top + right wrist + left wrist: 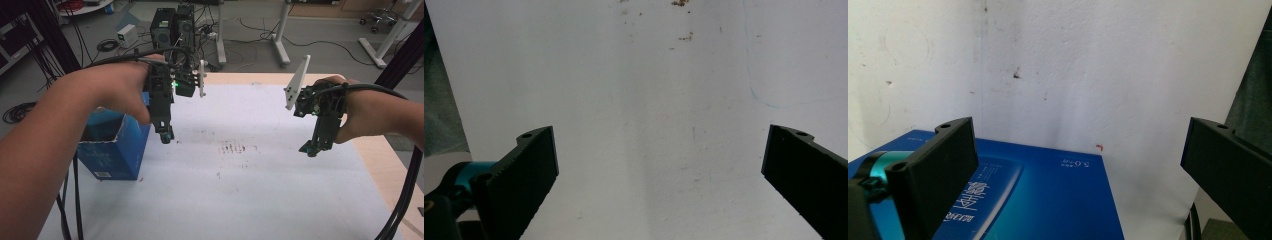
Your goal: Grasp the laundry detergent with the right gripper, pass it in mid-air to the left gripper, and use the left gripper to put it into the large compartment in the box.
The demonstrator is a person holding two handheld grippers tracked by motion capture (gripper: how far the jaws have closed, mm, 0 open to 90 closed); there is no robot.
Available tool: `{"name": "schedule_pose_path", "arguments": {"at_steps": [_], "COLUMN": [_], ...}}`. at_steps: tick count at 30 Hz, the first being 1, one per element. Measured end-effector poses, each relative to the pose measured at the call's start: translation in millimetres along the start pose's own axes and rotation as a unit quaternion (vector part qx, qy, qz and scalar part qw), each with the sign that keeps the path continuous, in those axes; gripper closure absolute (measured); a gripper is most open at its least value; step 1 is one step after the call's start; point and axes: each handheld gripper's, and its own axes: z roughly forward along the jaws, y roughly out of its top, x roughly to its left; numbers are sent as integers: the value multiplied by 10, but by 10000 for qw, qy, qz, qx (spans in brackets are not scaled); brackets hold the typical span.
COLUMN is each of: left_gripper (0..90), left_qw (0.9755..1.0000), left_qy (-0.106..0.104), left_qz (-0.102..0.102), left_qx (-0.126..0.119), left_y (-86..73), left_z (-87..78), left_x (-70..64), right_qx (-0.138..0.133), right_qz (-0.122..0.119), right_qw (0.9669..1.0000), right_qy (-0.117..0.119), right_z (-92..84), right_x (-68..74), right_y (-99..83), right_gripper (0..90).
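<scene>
A blue cardboard box with an open top stands at the left of the white sheet on the table. My left gripper hangs just right of the box's upper edge, pointing down. In the left gripper view the left gripper is open, its jaws wide apart over the box's printed blue side and the white sheet. My right gripper hovers over the right part of the sheet, pointing down. In the right gripper view the right gripper is open with only white sheet between the jaws.
The white sheet carries dark smudges near its middle. Bare wooden table edge runs along the right. Black cables trail from both grippers. Beyond the table stand computer towers and desk legs.
</scene>
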Motion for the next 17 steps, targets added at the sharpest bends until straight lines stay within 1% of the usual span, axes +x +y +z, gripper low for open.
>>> {"name": "schedule_pose_path", "arguments": {"at_steps": [5,8,11,16,17], "left_gripper": [17,17,17,17,17], "left_qw": [10000,10000,10000,10000,10000], "left_qy": [10,26,25,21,21], "left_qz": [4,10,0,5,5], "left_qx": [-30,-23,-40,-50,-50], "left_y": [-10,-15,-19,-9,-9], "left_z": [-6,-9,-15,-2,-2], "left_x": [2,-2,-1,-8,-8], "right_qx": [-5,-22,-46,-82,-89], "right_qz": [15,-35,-16,-79,-54], "right_qw": [10000,10000,10000,9999,9999], "right_qy": [12,21,30,28,31], "right_z": [0,3,-6,-12,-15], "right_x": [5,17,35,56,66], "right_y": [17,34,53,77,81], "right_gripper": [7,7,7,7,7]}}
